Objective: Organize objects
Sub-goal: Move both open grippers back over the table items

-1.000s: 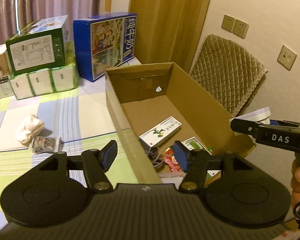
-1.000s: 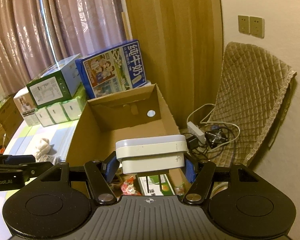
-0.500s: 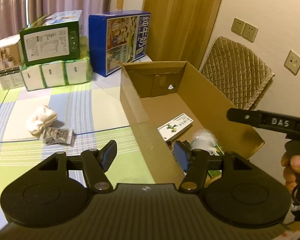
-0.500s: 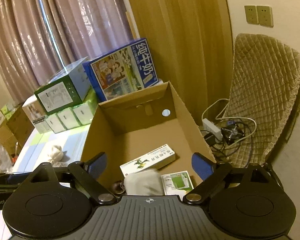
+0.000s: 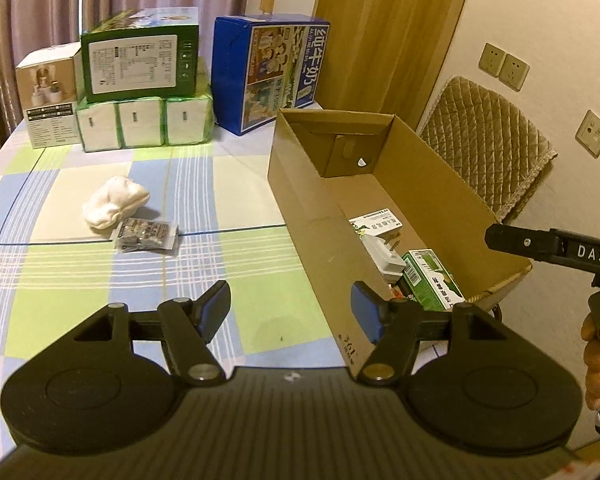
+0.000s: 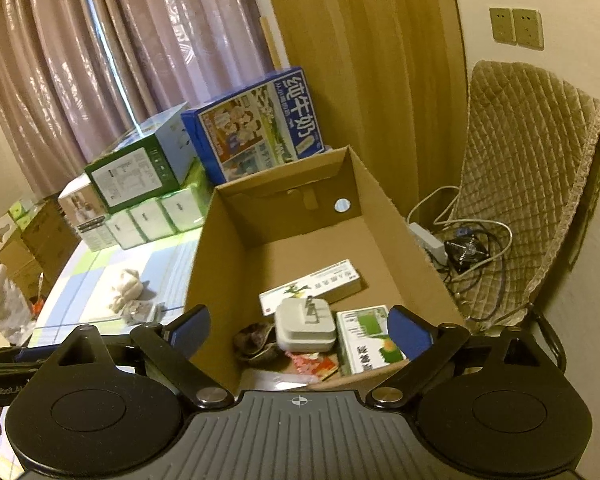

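Your white plug adapter (image 6: pixel 305 325) lies prongs-up near the cardboard box's (image 6: pixel 204 248) front edge; both grippers' (left (image 5: pixel 290 312), right (image 6: pixel 299 327)) fingers spread wide, empty. "DAS" readable.

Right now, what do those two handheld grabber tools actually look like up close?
Both are matte black plastic. Each has a ribbed body, two round discs, and hinged arms with silver pivot screws, ending in blue-padded tongs: the left tongs and the right tongs. From the left camera, the right tool's side bar carries white letters "DAS". No cables or sleeves are clearly visible.
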Available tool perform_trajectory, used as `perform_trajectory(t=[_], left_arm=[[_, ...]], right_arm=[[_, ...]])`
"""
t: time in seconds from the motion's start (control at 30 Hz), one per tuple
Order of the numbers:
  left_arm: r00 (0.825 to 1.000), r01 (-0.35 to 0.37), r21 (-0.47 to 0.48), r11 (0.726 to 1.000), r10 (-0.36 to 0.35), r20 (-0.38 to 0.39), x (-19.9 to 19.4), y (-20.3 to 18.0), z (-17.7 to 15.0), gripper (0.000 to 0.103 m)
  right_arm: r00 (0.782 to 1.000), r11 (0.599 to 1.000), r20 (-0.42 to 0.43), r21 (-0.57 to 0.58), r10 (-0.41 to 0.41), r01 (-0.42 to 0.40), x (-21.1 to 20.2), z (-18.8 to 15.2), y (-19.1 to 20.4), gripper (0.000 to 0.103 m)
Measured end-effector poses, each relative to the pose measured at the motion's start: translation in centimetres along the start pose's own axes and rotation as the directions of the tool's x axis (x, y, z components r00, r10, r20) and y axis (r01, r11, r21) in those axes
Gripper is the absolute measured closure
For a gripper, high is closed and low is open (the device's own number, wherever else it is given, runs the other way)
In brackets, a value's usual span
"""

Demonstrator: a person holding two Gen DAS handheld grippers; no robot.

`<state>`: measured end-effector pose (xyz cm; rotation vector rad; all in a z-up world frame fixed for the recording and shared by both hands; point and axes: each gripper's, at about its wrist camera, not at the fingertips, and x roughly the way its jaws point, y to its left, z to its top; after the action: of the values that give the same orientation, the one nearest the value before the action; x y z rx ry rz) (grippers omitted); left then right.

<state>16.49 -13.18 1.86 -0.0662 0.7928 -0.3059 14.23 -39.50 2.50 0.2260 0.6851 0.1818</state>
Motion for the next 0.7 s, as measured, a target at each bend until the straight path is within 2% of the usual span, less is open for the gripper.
perform_trajectory(t=[0.43,0.7], left_arm=[[0.999,-0.024,-0.012,1.0,0.025,0.027,-4.4,1.4,-1.5,0.025],[0.998,-0.055,-0.019,0.998,0.056,0.03,-7.0,3.4,-3.2,0.012]], right_arm=[[1.0,0.999,0.003,-0.037,0.031,-0.031,-2.6,-1.8,4.7,0.002],[0.997,0.996,-0.012,-0.054,0.072,-0.073,-3.2,-3.3,7.9,0.002]])
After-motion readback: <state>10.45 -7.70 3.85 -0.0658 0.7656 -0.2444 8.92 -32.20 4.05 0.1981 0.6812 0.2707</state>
